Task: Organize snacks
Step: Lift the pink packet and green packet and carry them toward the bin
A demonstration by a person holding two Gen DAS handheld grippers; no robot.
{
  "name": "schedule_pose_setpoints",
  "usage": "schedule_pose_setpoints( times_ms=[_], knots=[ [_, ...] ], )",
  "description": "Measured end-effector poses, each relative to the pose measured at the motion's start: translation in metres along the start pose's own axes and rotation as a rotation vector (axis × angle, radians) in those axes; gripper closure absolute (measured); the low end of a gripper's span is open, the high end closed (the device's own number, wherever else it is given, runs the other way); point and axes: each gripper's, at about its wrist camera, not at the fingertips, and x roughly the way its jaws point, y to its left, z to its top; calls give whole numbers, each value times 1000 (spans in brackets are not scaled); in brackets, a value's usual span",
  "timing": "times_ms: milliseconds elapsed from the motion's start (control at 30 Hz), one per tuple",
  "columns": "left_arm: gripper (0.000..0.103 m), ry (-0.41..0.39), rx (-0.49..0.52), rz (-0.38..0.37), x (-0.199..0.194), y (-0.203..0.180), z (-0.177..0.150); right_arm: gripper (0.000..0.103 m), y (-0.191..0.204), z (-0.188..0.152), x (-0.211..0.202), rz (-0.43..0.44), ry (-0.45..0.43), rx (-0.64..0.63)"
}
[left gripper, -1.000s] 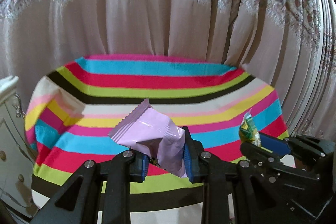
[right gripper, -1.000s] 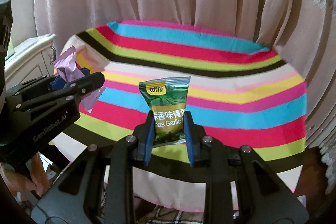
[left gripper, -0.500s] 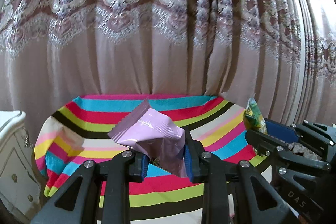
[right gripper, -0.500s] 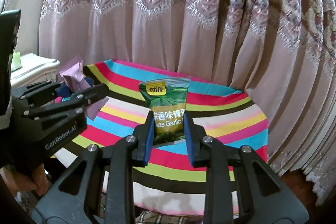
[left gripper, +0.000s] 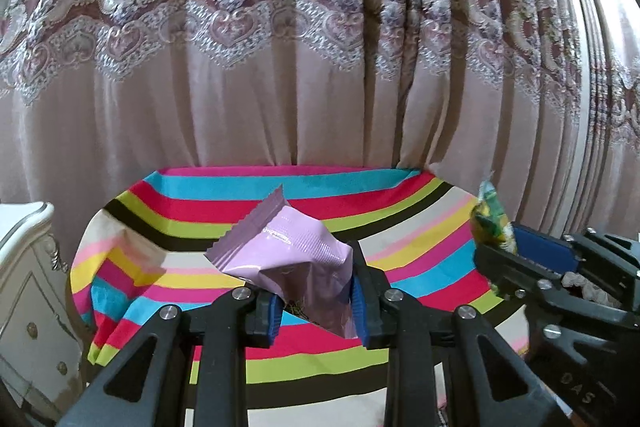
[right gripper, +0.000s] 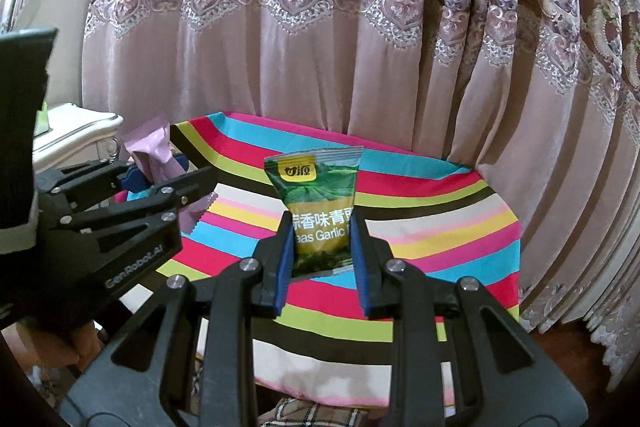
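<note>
A: Both grippers have come up since a second ago; more curtain shows now.

B: Held?

A: Yes. My left gripper (left gripper: 316, 301) pinches the crumpled lilac foil snack packet (left gripper: 288, 259), my right gripper (right gripper: 322, 269) the upright green garlic-pea sachet (right gripper: 318, 203), carried clear above the striped tablecloth's (right gripper: 440, 235) near edge, I judge for sorting. Beyond hangs the pink embroidered curtain (right gripper: 320, 47).

Green snack pkt (right gripper: 318, 211) reads "eas Garlic" w/ Chinese chars; left gripper (right gripper: 200, 183) body: "GenRobot.AI".
</note>
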Motion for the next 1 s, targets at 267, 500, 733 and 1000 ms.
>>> schedule_pose_setpoints(
  times_ms=[267,500,733,1000],
  knots=[
    [74,9,-47,46,-2,23,-5,73,18,-2,4,59,20,-19],
    [74,-5,-89,72,-7,45,-3,73,40,2,5,119,17,-42],
    [74,-86,-78,47,-40,40,17,73,29,28,-51,96,-137,-39],
    [73,-134,47,-126,-75,-31,37,73,-24,30,-123,-66,-222,-35]
  ],
)
